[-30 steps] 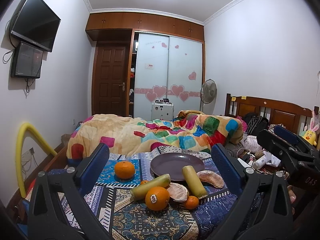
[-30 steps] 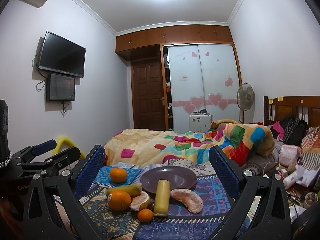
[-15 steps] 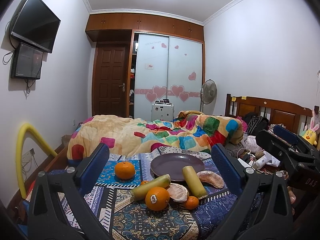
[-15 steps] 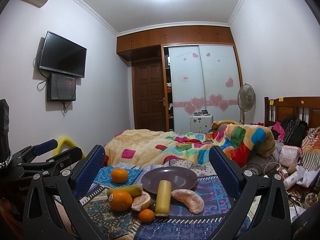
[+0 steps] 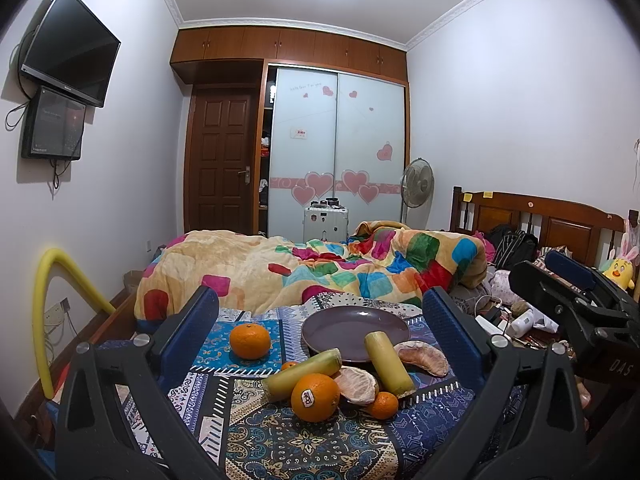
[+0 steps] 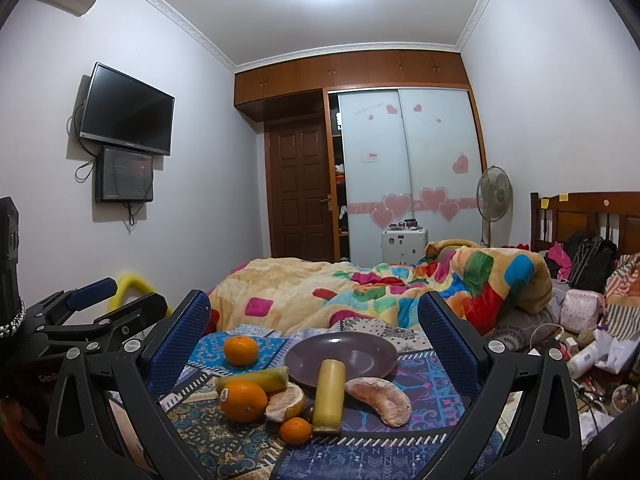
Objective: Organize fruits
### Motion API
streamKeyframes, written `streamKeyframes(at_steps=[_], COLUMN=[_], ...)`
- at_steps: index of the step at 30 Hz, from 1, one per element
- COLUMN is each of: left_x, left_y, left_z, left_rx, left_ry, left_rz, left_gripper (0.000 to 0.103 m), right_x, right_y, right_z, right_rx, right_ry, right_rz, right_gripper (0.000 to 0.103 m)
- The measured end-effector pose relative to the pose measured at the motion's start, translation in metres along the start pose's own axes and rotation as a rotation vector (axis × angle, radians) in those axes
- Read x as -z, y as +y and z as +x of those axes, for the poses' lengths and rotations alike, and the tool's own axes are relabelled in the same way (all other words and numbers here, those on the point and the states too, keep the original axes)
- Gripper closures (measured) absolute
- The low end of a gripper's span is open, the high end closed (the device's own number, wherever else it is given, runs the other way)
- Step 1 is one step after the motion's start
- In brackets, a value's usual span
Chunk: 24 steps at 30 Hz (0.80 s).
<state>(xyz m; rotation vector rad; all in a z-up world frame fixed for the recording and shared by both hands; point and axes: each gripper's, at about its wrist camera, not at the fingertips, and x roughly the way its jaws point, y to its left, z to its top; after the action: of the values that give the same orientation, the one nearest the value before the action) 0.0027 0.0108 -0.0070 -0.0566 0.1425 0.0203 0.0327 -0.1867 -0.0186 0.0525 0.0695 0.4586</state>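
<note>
A purple plate [image 5: 355, 332] [image 6: 341, 357] lies empty on a patterned cloth. In front of it lie two yellow-green cane pieces [image 5: 388, 363] [image 5: 304, 372], a stickered orange [image 5: 315, 397] [image 6: 243, 400], two peeled pomelo segments [image 5: 422, 357] [image 5: 357, 385], and a small mandarin [image 5: 383, 405] [image 6: 295, 430]. Another orange [image 5: 250, 340] [image 6: 240, 351] sits apart at the left. My left gripper [image 5: 320, 336] is open and empty, above and short of the fruit. My right gripper [image 6: 314, 344] is also open and empty, to its right.
The patterned cloth [image 5: 280, 440] covers a low table at the bed's foot. A colourful blanket [image 5: 320, 272] lies heaped behind it. Bags, bottles and cables [image 6: 592, 344] clutter the right side. A yellow foam tube [image 5: 60, 300] arches at the left wall.
The right gripper's view has drifted slightly, so the fruit sits a little lower in it. The left gripper has barely moved. No fruit has moved.
</note>
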Motion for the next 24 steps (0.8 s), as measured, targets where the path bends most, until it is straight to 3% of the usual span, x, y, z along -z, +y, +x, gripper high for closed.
streamKeyframes(at_steps=[24], left_x=[0.0003], left_y=[0.0022], left_z=[-0.0007], left_rx=[-0.002], left_ry=[0.002], left_rz=[0.005], left_gripper=[0.000], right_x=[0.0002], right_y=[0.0011], right_z=[0.0027], right_rx=[-0.005], right_ry=[0.004], right_rz=[-0.005], right_gripper=[0.000])
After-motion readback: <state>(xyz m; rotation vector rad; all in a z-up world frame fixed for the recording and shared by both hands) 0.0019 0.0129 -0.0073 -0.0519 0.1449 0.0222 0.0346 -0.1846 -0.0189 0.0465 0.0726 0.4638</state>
